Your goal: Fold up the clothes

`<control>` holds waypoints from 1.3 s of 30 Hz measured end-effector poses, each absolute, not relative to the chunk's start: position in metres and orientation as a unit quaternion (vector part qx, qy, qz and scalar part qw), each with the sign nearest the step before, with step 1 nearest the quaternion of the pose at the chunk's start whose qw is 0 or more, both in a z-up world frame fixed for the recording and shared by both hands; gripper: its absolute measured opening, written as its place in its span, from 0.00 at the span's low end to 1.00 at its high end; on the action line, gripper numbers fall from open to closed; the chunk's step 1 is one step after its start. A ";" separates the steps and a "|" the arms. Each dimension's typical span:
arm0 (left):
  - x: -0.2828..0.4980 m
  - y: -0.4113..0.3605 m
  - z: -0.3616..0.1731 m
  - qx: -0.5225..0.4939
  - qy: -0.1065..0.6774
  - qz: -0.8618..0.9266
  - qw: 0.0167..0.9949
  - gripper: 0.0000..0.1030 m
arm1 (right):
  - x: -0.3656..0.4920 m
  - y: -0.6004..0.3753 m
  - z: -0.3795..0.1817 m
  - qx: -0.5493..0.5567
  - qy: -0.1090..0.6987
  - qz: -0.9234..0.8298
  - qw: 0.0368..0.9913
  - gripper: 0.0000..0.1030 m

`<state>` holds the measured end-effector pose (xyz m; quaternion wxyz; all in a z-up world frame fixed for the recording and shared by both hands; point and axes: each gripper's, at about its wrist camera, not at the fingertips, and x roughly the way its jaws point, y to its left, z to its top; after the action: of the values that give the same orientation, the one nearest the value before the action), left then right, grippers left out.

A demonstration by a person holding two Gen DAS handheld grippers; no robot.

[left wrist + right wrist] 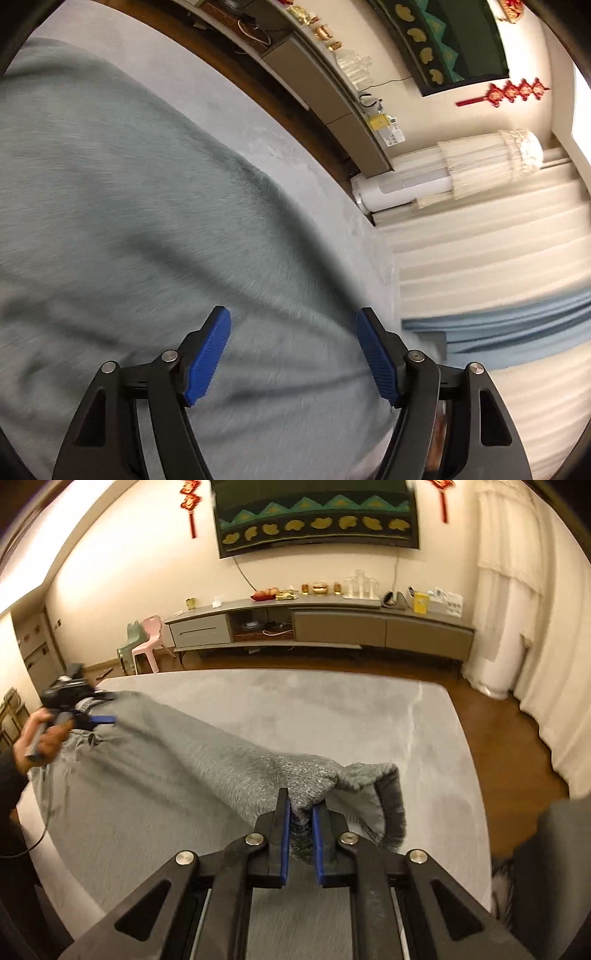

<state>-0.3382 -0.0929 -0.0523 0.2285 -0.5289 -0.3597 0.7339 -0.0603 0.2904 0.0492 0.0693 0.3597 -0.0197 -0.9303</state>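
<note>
A pale grey table [332, 709] fills the middle of a living room with a brown wood floor [498, 716]; beyond it a long low cabinet [332, 627] stands against a cream wall, under a dark hanging with green peaks and gold shapes [317, 517]; white curtains [535, 646] hang at the right; two small plastic chairs [144, 642] sit at the left. On the cabinet are clear glasses [360, 583] and a yellow box [420, 602]; no writing is legible. A grey knitted garment [177, 760] lies stretched across the table; the right gripper [300, 808] pinches its near edge; the left gripper [293, 325] hovers above the fabric, fingers wide apart.
</note>
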 end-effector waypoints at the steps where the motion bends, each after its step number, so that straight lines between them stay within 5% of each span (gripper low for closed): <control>1: -0.341 -0.085 -0.057 -0.532 -0.358 0.733 0.226 0.69 | -0.045 0.293 0.049 0.349 -0.019 -0.935 0.066 0.11; 14: -0.364 -0.070 -0.084 -0.545 -0.394 0.728 0.137 0.66 | -0.080 0.286 -0.009 0.349 -0.046 -0.934 0.069 0.14; 15: -0.364 -0.079 -0.084 -0.540 -0.395 0.732 0.131 0.50 | -0.086 0.290 -0.009 0.350 -0.046 -0.933 0.068 0.14; 16: -0.367 -0.084 -0.082 -0.537 -0.388 0.738 0.127 0.10 | -0.098 0.295 -0.008 0.354 -0.041 -0.932 0.063 0.14; 17: -0.373 -0.083 -0.077 -0.535 -0.370 0.749 0.128 0.01 | -0.111 0.300 -0.004 0.359 -0.033 -0.931 0.057 0.15; 22: -0.353 -0.099 -0.005 -0.464 -0.363 0.790 0.171 0.01 | -0.143 0.309 0.071 0.300 0.033 -0.952 0.056 0.15; 27: -0.236 -0.123 0.056 -0.411 -0.315 0.820 0.245 0.01 | -0.055 0.291 0.098 0.252 0.112 -0.955 0.113 0.16; 33: -0.126 -0.106 -0.044 -0.528 -0.229 0.788 0.219 0.01 | 0.008 0.293 -0.043 0.444 0.079 -0.885 0.112 0.29; 39: -0.115 -0.097 -0.070 -0.530 -0.230 0.790 0.204 0.01 | 0.059 0.308 -0.035 0.454 -0.010 -0.885 0.097 0.48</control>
<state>-0.1154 -0.0966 -0.0703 0.2035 -0.5305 -0.2301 0.7901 0.0588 0.3082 -0.0352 0.0974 0.4544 -0.0097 -0.8854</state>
